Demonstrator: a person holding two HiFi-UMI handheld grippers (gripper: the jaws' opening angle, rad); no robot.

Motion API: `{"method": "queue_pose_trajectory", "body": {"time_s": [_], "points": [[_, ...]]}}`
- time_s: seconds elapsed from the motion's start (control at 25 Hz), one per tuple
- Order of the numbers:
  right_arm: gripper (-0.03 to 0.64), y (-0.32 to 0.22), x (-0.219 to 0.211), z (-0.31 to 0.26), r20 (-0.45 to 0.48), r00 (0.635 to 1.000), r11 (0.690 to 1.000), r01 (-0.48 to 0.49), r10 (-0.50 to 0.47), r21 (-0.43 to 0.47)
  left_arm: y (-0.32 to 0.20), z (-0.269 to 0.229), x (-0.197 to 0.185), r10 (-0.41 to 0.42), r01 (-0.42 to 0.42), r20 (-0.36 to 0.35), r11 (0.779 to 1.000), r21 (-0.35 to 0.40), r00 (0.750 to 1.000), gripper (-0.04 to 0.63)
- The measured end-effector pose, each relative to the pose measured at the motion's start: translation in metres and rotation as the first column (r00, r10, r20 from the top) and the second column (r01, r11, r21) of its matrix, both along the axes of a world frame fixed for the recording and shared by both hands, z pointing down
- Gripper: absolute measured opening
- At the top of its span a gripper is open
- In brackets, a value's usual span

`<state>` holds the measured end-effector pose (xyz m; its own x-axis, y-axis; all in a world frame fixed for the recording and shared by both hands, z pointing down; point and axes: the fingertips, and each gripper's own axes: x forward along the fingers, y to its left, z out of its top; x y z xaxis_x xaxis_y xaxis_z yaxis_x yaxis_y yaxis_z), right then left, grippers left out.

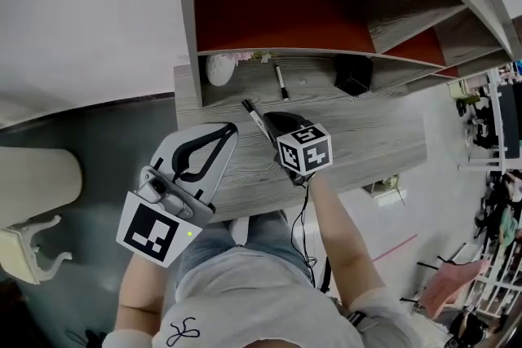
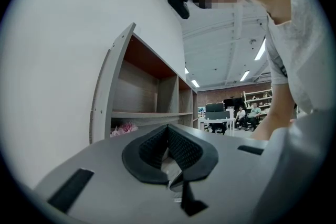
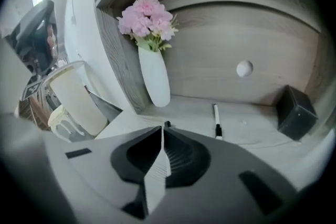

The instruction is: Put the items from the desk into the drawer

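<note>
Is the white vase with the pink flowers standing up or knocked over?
Upright. In the right gripper view the vase stands on its base on the desk, with the pink flowers pointing up.

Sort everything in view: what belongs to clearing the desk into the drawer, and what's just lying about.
For the job:
- marker, gripped in the right tool
- second marker on the desk
- black box
- vase of pink flowers, possibly

Lying about:
- beige chair left of the desk
- white rack, far right
</note>
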<state>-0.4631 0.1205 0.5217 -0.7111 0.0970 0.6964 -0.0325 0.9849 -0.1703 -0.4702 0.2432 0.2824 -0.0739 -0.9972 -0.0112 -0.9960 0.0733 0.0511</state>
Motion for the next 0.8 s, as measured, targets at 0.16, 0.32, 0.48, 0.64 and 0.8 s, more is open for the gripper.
{"method": "queue_pose_trajectory", "body": {"time_s": [0.16,0.32,0.48,0.64,0.8], "points": [[0.044,0.001,0.004,0.028,-0.09,0.996,0.999,-0.009,0.007,-0.03,0.008,0.007,-0.004,-0.013,0.013,-0.015,1.0,-0.008,1.0,0.009],[0.045,-0.001,0.006,0.05,-0.156,0.988,1.0,-0.004,0.002,-0.016,0.014,0.013,-0.01,-0.026,0.026,-0.022,1.0,-0.017,0.999,0.009],[0.06,-0.002,0.007,0.066,-0.221,0.975,1.0,0.017,-0.017,-0.001,0.02,0.018,-0.014,-0.042,0.041,-0.027,0.999,-0.025,0.999,0.009],[0.074,0.0,0.006,0.074,-0.257,0.966,0.999,0.028,-0.031,-0.016,0.025,0.021,-0.018,-0.055,0.054,-0.03,0.998,-0.03,0.998,0.009],[0.075,0.003,0.009,0.082,-0.301,0.951,0.997,0.072,-0.068,0.001,0.026,0.023,-0.021,-0.063,0.062,-0.04,0.998,-0.03,0.997,0.009]]}}
